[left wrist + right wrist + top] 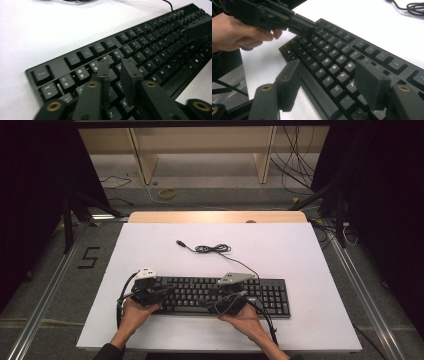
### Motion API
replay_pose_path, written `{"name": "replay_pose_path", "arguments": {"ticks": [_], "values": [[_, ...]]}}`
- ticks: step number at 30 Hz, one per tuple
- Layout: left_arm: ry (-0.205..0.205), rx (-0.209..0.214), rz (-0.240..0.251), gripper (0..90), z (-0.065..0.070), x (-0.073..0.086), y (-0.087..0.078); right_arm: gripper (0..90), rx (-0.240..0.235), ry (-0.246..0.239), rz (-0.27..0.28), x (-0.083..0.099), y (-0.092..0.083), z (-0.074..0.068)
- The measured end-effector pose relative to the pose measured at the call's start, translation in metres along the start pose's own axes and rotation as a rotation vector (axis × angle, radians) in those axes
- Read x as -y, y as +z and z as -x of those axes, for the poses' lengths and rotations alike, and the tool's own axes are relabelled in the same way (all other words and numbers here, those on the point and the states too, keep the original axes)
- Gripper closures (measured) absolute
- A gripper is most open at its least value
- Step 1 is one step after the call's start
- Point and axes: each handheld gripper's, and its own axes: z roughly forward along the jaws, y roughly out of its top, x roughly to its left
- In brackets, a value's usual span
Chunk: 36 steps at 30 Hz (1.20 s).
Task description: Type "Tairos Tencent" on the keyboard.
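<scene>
High view: black keyboard [220, 295] lying lengthwise on the near half of a white table [300, 255], its cable [215, 249] running off the far edge in a loose coil that ends in a plug. Left gripper [167, 290] sits over the keyboard's left end, right gripper [235, 299] over its middle, each carried in a hand entering from the bottom edge; a grey three-cornered plate tops each. Jaw spacing cannot be read at this range. Left gripper view: keyboard [140, 50] seen along its length from the escape-key corner, function row and letter rows legible in part; left gripper [115, 67] has its jaws drawn close together, a narrow gap between them, tips just above the upper-left letter keys, no key visibly pinched; contact with the keys cannot be told. The right gripper's dark jaw shows at the far right. Right gripper view: keyboard [337, 62] seen from its front edge; right gripper [329, 75] with jaws standing wide apart, straddling the lower letter rows and front edge, nothing pressed between the pads. Left hand [234, 31] and the left gripper [308, 28] appear at upper left, tips down at the keys.
</scene>
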Motion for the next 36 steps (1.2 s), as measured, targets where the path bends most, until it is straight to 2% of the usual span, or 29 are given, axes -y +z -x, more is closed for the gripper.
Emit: {"name": "replay_pose_path", "arguments": {"ticks": [5, 24, 31, 36], "values": [[0.010, 0.003, -0.022, 88.8, 0.002, -0.003, 0.007, 37.6, -0.002, -0.007, 0.002, 0.002, -0.001, 0.000], [0.000, -0.022, -0.089, 89.1, -0.002, -0.003, 0.024, 36.1, -0.002, -0.019, 0.000, 0.007, -0.003, -0.002], [-0.009, -0.019, -0.082, 89.2, -0.002, -0.002, 0.024, 36.3, 0.002, -0.019, 0.002, 0.007, -0.004, -0.003], [-0.001, -0.020, -0.081, 88.9, -0.002, -0.002, 0.023, 36.3, 0.001, -0.020, 0.002, 0.007, -0.004, -0.003]]}}
